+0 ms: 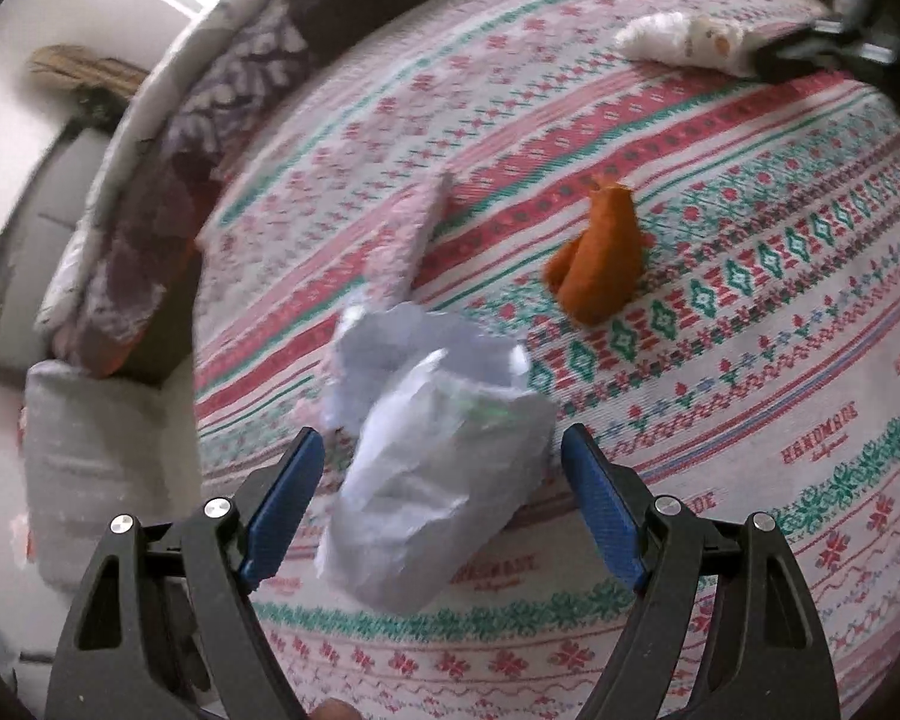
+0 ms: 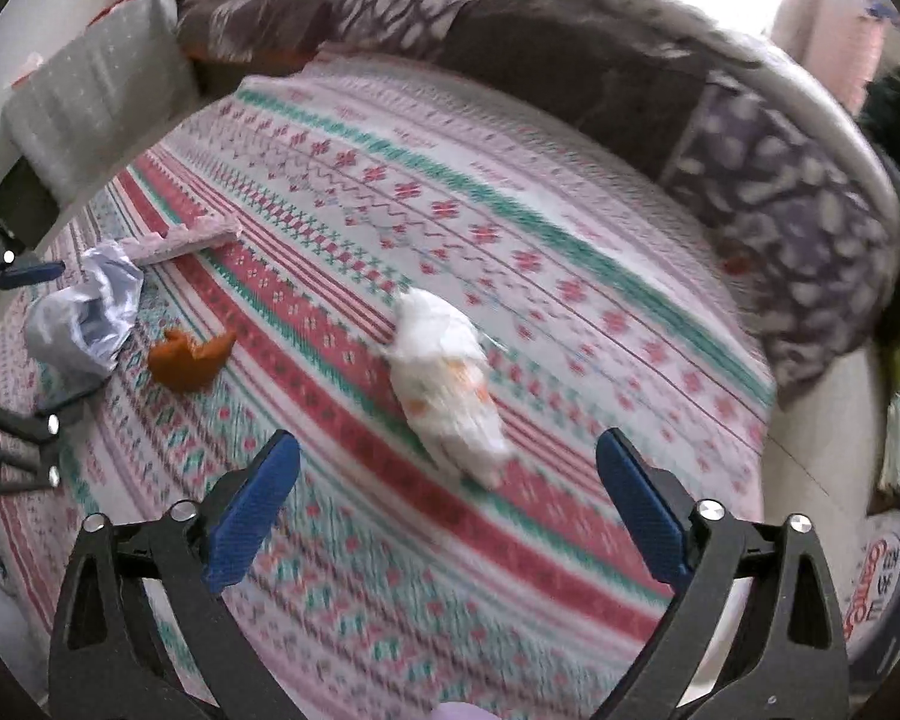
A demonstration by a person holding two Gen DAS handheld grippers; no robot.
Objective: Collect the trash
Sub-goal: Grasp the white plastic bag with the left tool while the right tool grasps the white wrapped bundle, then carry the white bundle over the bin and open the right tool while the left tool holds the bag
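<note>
A crumpled pale plastic bag [image 1: 438, 450] lies on the patterned bedspread [image 1: 720, 360], between the open fingers of my left gripper [image 1: 444, 450]. An orange crumpled scrap [image 1: 597, 258] lies beyond it, and a pink flat piece [image 1: 408, 234] to its left. A white wad with orange spots [image 1: 684, 39] lies far right, next to my right gripper [image 1: 810, 54]. In the right wrist view my right gripper [image 2: 447, 456] is open around the near end of the white wad [image 2: 444, 378]. The bag [image 2: 84, 312], orange scrap [image 2: 189, 360] and pink piece [image 2: 180, 240] lie at the left.
Dark patterned pillows and a blanket [image 2: 780, 210] line the far side of the bedspread [image 2: 570, 270]. A grey cushion [image 2: 90, 102] stands at the back left. A printed bag [image 2: 882, 576] sits off the bed's right edge. The left gripper shows at the left edge [image 2: 12, 276].
</note>
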